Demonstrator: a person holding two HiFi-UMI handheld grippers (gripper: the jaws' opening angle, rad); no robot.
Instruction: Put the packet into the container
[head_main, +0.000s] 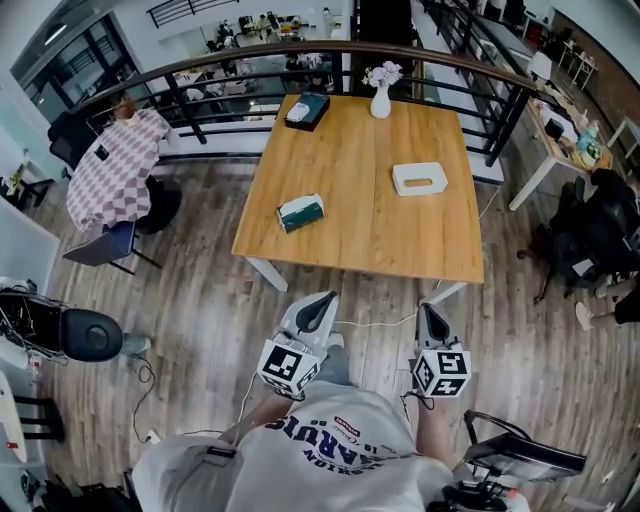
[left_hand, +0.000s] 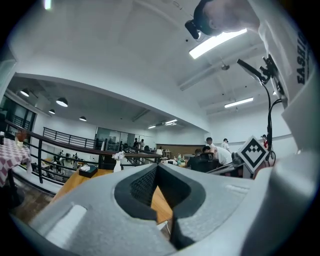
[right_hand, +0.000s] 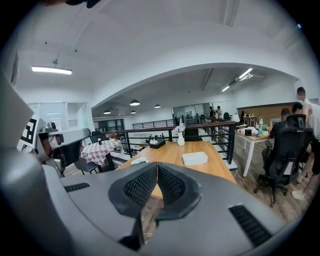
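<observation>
A green and white packet (head_main: 300, 212) lies on the left part of the wooden table (head_main: 370, 240); in the right gripper view the packet (right_hand: 138, 161) shows small at the table's near left. The white rectangular container (head_main: 419, 178) sits on the table's right half and is also in the right gripper view (right_hand: 194, 158). Both grippers hover over the floor short of the table's near edge. My left gripper (head_main: 322, 302) is shut and empty, its fingertips (left_hand: 156, 168) meeting. Beside it, my right gripper (head_main: 431, 318) is shut as well, with nothing between its pads (right_hand: 170, 185).
At the table's far end stand a white vase with flowers (head_main: 381, 95) and a dark box (head_main: 306, 110). A black railing (head_main: 200, 95) runs behind the table. A checkered table (head_main: 115, 170) with chairs stands at the left, and a desk with seated people (right_hand: 295, 135) at the right.
</observation>
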